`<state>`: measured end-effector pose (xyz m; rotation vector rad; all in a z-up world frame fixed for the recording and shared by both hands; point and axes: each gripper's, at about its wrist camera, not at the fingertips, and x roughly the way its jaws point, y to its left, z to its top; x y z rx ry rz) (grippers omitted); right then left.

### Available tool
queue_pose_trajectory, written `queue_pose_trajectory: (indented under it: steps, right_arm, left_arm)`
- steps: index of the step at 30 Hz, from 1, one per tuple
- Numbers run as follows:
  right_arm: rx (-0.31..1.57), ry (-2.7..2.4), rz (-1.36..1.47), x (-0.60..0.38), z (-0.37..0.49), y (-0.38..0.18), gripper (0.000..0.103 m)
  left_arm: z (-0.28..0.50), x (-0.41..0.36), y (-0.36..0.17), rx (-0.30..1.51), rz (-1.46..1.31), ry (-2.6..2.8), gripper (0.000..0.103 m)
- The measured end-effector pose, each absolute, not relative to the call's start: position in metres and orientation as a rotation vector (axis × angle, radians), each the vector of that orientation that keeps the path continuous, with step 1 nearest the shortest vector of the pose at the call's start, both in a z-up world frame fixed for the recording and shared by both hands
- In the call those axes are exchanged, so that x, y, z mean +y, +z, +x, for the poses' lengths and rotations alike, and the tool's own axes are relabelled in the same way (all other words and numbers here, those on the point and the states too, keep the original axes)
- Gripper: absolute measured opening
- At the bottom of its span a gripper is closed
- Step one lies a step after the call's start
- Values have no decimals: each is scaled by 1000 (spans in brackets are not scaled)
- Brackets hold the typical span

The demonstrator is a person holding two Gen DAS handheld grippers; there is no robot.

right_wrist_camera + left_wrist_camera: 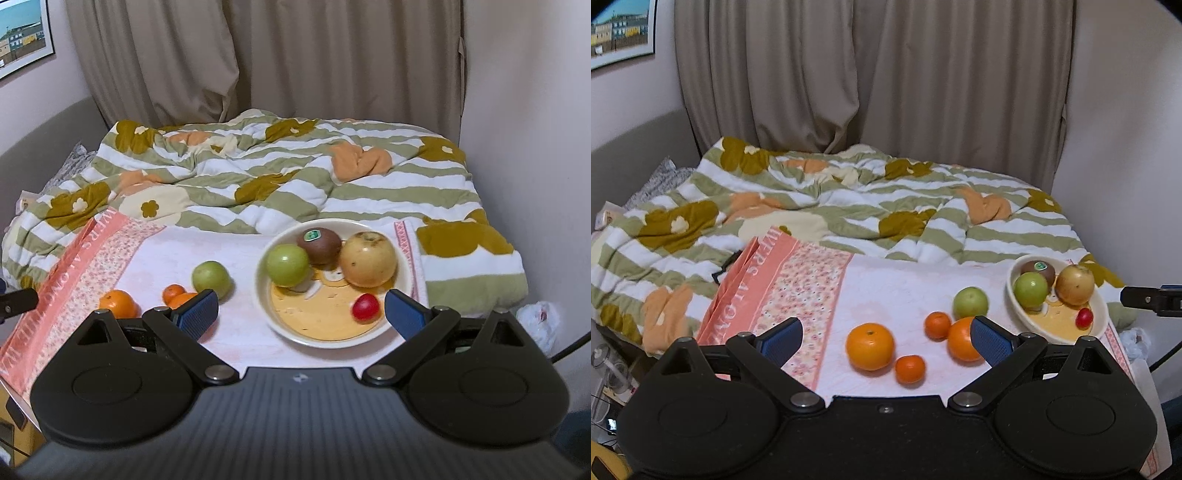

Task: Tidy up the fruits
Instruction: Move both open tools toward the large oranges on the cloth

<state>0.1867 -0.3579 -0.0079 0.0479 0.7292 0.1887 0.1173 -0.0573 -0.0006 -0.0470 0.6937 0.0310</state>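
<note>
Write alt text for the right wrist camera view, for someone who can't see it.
The open right gripper hovers in front of a cream bowl holding a green apple, kiwi, yellow apple and small red fruit. Another green apple and oranges lie left on the cloth.

The quilt (pixel 827 199) shows olive-green and white stripes with mustard and peach flowers. The cloth (pixel 897 288) is pale pink, edged by a salmon floral band with white lettering. The cream bowl (pixel 405 275) has a yellow-orange inside, holding a green apple (pixel 287 265), brown kiwi (pixel 320 245), yellow-tan apple (pixel 368 264) and red tomato (pixel 365 307). The curtains (pixel 871 74) are taupe.
</note>
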Motion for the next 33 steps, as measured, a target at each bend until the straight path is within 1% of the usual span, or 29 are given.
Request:
queue_pose_trajectory:
  steps: [12,18,25,33]
  right_arm:
    - [768,65,73,-282,189,-19,103]
    - [804,15,86,-248,200,-34,103]
    - [887,2,105,-224,220,-59,103]
    - [972,64,64,-216,255,-87,103]
  left_arm:
    - [159,12,-23,774,-40,-118,99]
    - [189,38,-41,861,-85,-192,99]
    - [219,45,-61,963,-156,-241,99]
    - [241,33,-85,1045,-254,-226,98]
